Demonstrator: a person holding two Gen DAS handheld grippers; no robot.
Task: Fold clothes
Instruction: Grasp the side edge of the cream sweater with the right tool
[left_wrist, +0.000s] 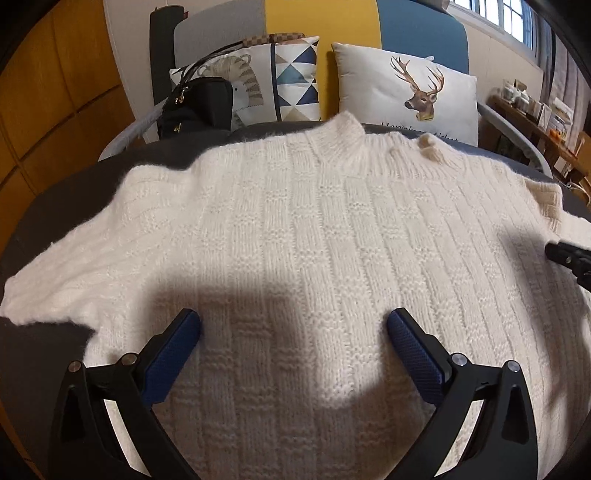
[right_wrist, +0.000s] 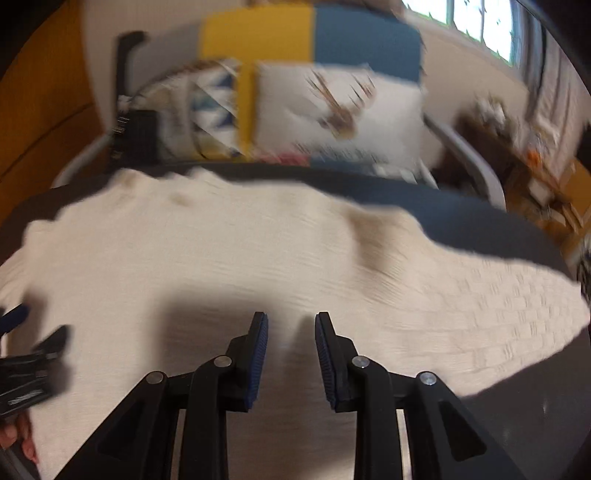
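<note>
A cream knitted sweater (left_wrist: 295, 221) lies spread flat on a dark grey surface (left_wrist: 55, 206), collar at the far side and sleeves out to both sides. My left gripper (left_wrist: 294, 319) hovers over the lower body of the sweater, jaws wide apart and nothing between them. In the blurred right wrist view, my right gripper (right_wrist: 291, 317) stands over the sweater (right_wrist: 221, 251) near its right sleeve. Its pads are a narrow gap apart with no cloth pinched. The right gripper's tip (left_wrist: 569, 256) shows at the right edge of the left wrist view.
Behind the surface stand a deer-print pillow (left_wrist: 406, 92), a triangle-pattern pillow (left_wrist: 291, 81) and a black bag (left_wrist: 195, 107). A cluttered wooden shelf (left_wrist: 535, 118) stands at the far right. A person's hand (right_wrist: 18, 439) holds the left gripper (right_wrist: 33, 350).
</note>
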